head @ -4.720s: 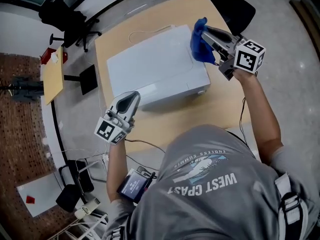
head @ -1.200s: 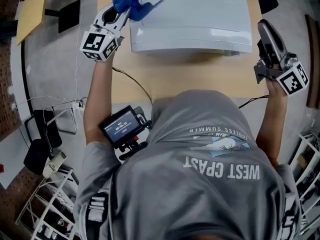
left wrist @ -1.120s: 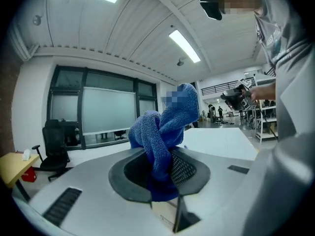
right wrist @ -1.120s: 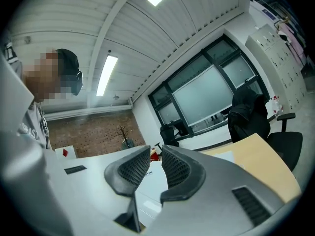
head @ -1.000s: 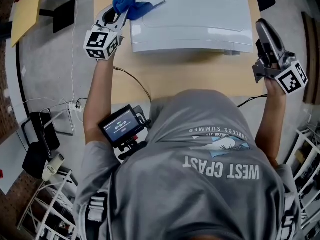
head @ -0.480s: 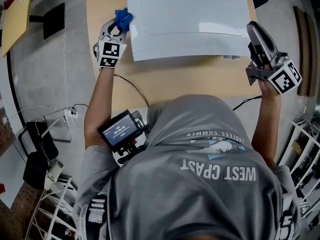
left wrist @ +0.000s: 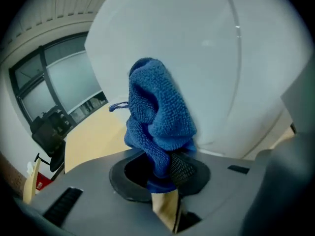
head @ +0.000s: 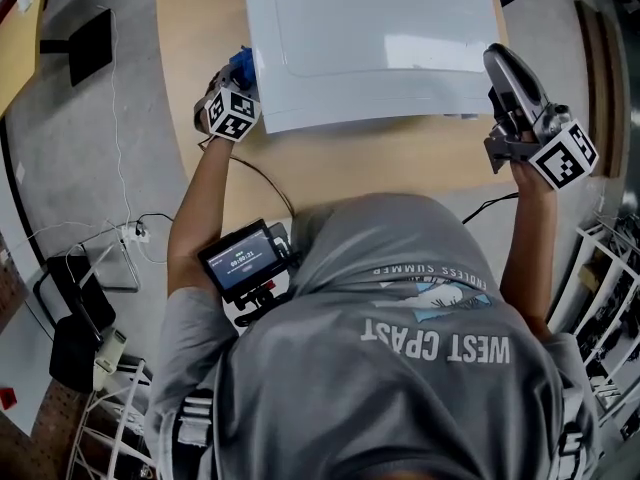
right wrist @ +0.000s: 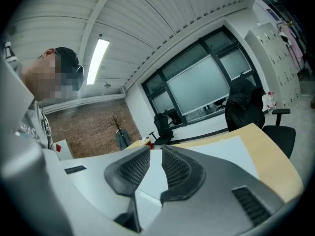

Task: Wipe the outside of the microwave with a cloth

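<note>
The left gripper point(head: 236, 80), clamped on the blue cloth point(left wrist: 157, 112), sits just beside the microwave's point(head: 370, 38) left wall. The right gripper point(right wrist: 152, 156), jaws slightly apart and empty, is at the opposite front corner.

Your left tongs point(head: 238, 70) sit at the left side of the microwave point(head: 370, 38), tipped downward. Their jaws are clamped on the bunched blue cloth point(left wrist: 157, 112), and your left forearm point(head: 195, 218) reaches forward. Your right tongs point(head: 500, 63) are at the microwave's right front corner, lying roughly level. Their jaws stand a narrow gap apart with nothing between them, and your right forearm point(head: 525, 238) is extended.
</note>
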`<state>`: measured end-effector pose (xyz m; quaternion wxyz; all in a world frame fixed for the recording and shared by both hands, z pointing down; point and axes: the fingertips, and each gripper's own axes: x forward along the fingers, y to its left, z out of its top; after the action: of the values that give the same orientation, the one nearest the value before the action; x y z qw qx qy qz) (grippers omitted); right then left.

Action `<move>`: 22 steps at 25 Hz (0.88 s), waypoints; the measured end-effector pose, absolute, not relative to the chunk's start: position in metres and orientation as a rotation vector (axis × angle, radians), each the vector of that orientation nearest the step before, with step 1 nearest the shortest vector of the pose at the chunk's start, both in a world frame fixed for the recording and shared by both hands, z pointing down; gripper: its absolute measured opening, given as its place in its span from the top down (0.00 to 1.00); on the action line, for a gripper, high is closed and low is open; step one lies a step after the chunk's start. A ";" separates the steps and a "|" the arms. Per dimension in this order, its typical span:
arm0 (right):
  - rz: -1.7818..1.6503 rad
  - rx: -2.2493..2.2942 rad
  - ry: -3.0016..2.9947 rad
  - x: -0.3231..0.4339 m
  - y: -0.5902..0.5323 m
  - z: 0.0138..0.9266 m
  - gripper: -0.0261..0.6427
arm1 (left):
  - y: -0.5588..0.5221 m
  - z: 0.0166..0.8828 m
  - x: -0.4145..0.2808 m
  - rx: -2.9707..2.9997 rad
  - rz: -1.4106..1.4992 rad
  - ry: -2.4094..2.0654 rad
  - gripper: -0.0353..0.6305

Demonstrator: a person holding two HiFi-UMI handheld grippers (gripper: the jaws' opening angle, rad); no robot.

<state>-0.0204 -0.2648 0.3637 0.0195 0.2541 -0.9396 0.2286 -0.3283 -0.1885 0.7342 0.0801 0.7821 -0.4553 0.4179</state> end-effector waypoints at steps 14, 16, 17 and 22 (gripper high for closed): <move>0.691 0.741 -2.908 -0.020 -0.248 0.359 0.84 | -0.179 0.752 -0.319 2.372 1.331 -1.270 0.82; 0.685 0.740 -2.909 -0.018 -0.245 0.357 0.84 | -0.179 0.751 -0.319 2.372 1.329 -1.270 0.82; 0.682 0.740 -2.909 -0.017 -0.244 0.357 0.84 | -0.179 0.750 -0.319 2.372 1.326 -1.270 0.82; 0.665 0.758 -2.910 -0.014 -0.244 0.356 0.84 | -0.181 0.750 -0.322 2.353 1.279 -1.273 0.82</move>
<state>-0.0140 -0.2439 0.3564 0.0308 0.2459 -0.9445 0.2159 -0.3221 -0.1811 0.7495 0.0879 0.7904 -0.4276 0.4298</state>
